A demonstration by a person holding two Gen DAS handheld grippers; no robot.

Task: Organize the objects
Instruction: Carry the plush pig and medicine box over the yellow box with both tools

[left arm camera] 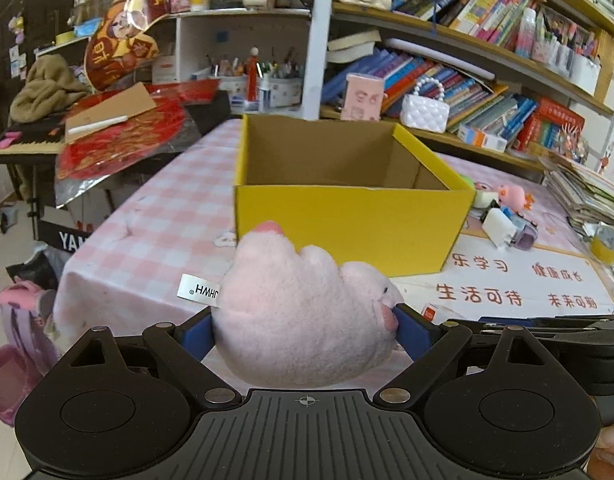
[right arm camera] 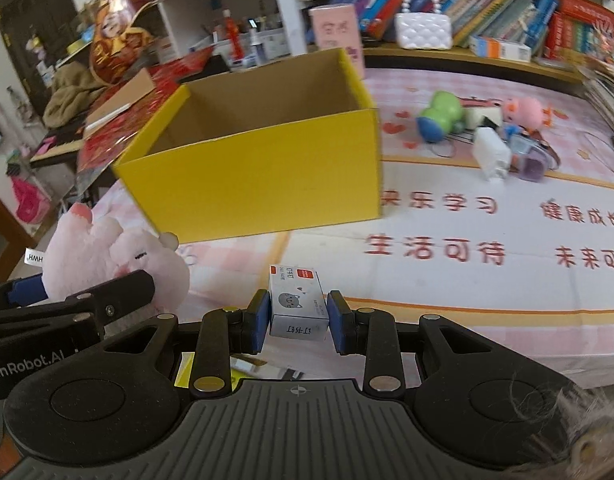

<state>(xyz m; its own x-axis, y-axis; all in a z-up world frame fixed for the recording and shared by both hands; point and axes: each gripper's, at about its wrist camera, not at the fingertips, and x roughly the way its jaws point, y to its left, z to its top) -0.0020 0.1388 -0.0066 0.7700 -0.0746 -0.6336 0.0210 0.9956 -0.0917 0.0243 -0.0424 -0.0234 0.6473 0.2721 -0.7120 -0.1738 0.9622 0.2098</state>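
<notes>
1. Plush pig (left arm camera: 303, 312), pink, clamped between blue pads of left hand-held gripper (left arm camera: 305, 330); held above near edge of worktop (left arm camera: 155, 216), just short of yellow box (left arm camera: 347, 224). Pads pressed into flanks, fabric dimpled. Judged very light, soft, squashy; not fragile, not slippery. Grip across fat middle of body looks sound; ears, snout or sewn label (left arm camera: 198, 289) poorer holds, likely to swing or slip.
2. Small staple carton (right arm camera: 299, 306), white and grey with red patch, between pads of right hand-held gripper (right arm camera: 299, 316). Left pad touching; slight gap showing at right pad, so jaws closed to box width but firm clamp hard to confirm. Judged light, stiff card, smooth-faced; crushable if squeezed hard. Hold across short flat sides, as now, seems best.
3. Yellow box open-topped, brown inside, upright on pink check cloth; interior seen in both views bare. Likely destination for both items, judged from task.
4. Beyond box to right, on worktop: green toy (right arm camera: 443, 114), small pink figure (right arm camera: 525, 110), white charger block (right arm camera: 492, 152), purple-tinted piece (right arm camera: 533, 162), clustered, some touching. Tape roll (left arm camera: 606, 242) nearer right edge.
5. Farthest: bookshelves (left arm camera: 447, 80), white quilted bag (left arm camera: 425, 112).
</notes>
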